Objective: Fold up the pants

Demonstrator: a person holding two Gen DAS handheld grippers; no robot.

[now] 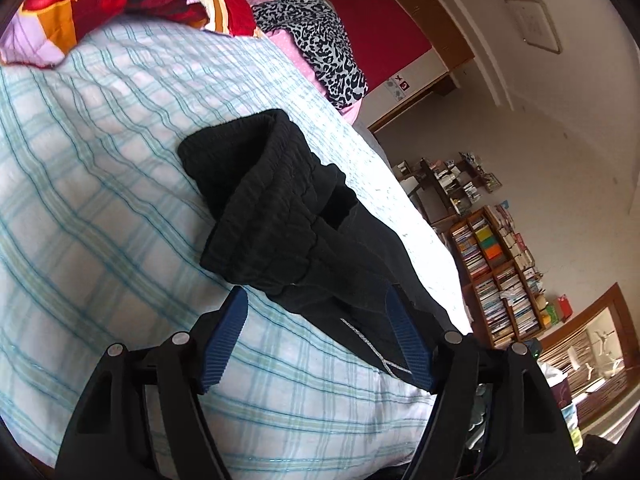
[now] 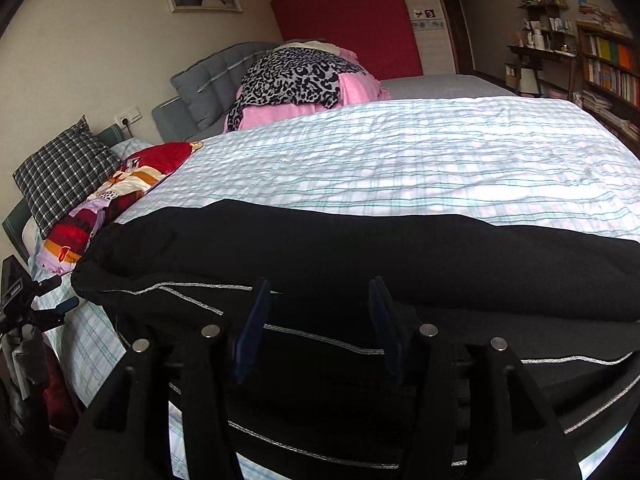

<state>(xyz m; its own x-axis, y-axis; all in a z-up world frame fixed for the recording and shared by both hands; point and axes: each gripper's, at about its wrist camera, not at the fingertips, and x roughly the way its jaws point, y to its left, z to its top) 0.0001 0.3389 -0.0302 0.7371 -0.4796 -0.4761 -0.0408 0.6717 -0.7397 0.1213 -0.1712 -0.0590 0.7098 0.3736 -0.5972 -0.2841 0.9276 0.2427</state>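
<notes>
Black pants (image 1: 276, 216) with a silver side stripe lie folded on the pale blue checked bedspread (image 1: 100, 200). In the left wrist view the ribbed waistband end bunches up just ahead of my left gripper (image 1: 314, 292). That gripper is open; its right blue pad (image 1: 408, 340) rests over the cloth and its left pad (image 1: 224, 340) lies over bare bedspread. In the right wrist view the pants (image 2: 360, 248) stretch across as a long folded roll. My right gripper (image 2: 319, 284) hangs open over their near edge, not pressing on anything. The left gripper (image 2: 60, 308) shows at that view's left edge.
A red floral quilt (image 2: 120, 196) and a checked pillow (image 2: 60, 176) lie at the head of the bed. A leopard-print cloth on pink bedding (image 2: 296, 76) sits further back. Bookshelves (image 1: 500, 280) stand beyond the bed's far side. The wide bedspread (image 2: 400, 152) lies behind the pants.
</notes>
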